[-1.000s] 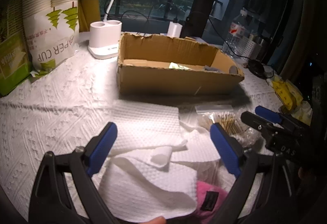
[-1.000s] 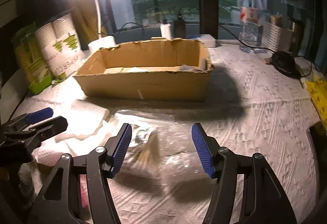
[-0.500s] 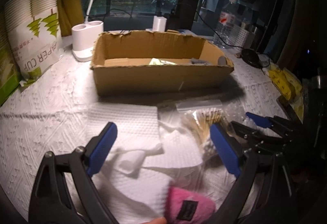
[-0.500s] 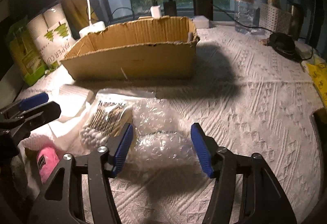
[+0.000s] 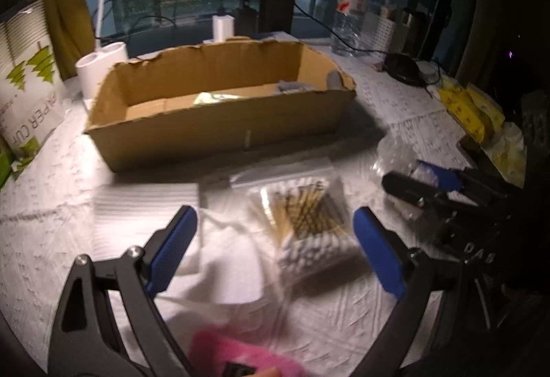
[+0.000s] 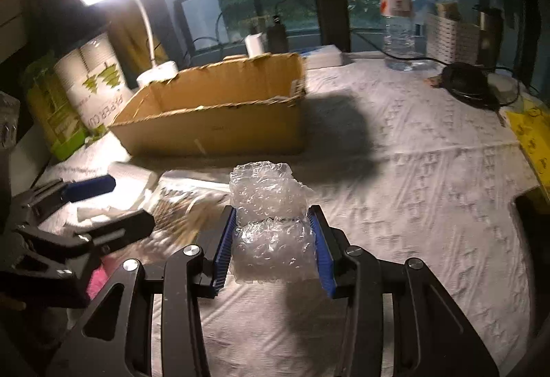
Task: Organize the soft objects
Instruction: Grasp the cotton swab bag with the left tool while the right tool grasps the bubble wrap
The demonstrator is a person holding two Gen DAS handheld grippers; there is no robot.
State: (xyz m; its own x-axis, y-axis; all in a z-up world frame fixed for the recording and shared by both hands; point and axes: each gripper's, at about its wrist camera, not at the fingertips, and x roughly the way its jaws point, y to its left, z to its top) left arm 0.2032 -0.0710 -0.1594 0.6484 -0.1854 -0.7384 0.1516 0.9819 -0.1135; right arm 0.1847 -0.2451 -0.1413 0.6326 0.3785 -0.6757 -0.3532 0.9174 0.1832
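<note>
Your right gripper had just been closing and pinched the bubble wrap on the tablecloth, short of the cardboard box. It looked light, squashy and slippery, so you gripped mid-bundle. Your left gripper stood open over the cotton swabs.

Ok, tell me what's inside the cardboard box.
In the cardboard box, a pale yellow-green piece and something grey lie on the floor. The near wall hides the front strip of the floor.

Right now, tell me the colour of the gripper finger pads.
Blue pads, on black frames; clearest in the left wrist view.
</note>
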